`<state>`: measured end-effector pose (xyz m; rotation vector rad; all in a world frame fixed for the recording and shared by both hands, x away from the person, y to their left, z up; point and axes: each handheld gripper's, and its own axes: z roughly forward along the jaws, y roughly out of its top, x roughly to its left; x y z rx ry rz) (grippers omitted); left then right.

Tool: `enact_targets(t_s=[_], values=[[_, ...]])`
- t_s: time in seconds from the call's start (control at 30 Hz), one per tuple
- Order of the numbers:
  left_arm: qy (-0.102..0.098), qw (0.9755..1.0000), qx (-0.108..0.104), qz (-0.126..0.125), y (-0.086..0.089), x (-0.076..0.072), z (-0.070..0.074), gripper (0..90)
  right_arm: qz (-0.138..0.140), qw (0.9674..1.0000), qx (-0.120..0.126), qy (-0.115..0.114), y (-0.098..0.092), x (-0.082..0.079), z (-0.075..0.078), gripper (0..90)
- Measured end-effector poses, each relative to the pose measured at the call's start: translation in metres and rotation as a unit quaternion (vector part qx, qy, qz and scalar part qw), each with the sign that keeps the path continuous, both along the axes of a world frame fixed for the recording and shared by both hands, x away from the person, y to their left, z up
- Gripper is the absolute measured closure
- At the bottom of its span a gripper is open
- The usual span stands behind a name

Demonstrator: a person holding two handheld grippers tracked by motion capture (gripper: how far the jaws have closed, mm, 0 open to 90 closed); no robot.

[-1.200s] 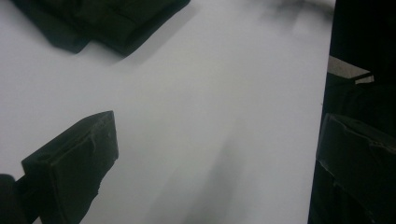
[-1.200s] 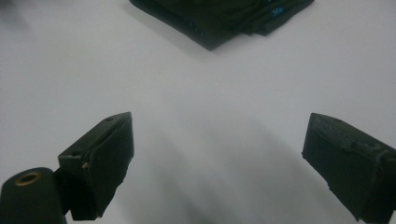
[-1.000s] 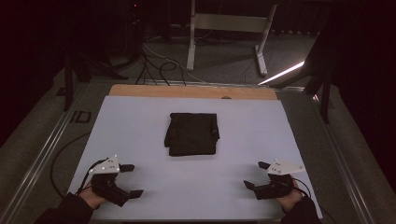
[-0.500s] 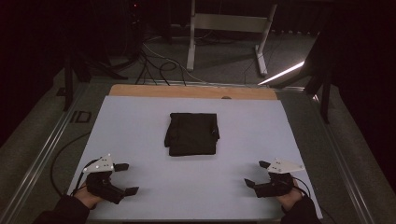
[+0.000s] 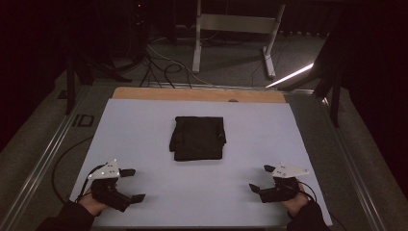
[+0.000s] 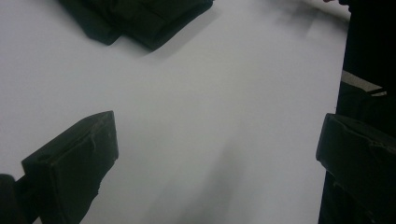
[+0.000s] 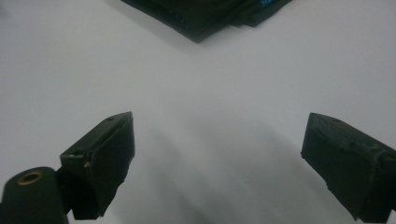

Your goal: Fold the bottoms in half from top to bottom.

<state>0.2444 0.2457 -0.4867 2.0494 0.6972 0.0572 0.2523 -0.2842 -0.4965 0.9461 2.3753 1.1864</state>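
Observation:
A folded black cloth [image 5: 197, 138] lies flat in the middle of the white table sheet [image 5: 144, 125]. My left gripper [image 5: 133, 184] rests near the front left corner, open, nothing between its jaws. My right gripper [image 5: 261, 178] sits near the front right, also open and empty. Both point inward toward the cloth and stay well short of it. In the left gripper view the cloth [image 6: 140, 18] fills the top left, beyond my left gripper [image 6: 217, 151]. In the right gripper view the cloth [image 7: 205, 11] lies at the top centre, ahead of my right gripper [image 7: 217, 163].
A wooden strip [image 5: 197, 94] runs along the table's far edge. Metal rails [image 5: 45, 159] border the left side. A white table frame [image 5: 231, 29] and cables [image 5: 163, 67] stand on the dark floor behind. Bare sheet surrounds the cloth.
My left gripper has slid slightly toward the front edge and left. The right gripper has barely shifted. The cloth has not moved.

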Motion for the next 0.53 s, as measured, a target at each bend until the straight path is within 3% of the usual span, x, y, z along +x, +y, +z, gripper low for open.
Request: enact_targets(t_s=[0.53], values=[[0.001, 0.9999, -0.005, -0.009, -0.0066, -0.0017, 0.0003, 0.0, 0.002, 1.0, -0.004, -0.001, 0.0016, -0.0012, 0.0, 9.7]])
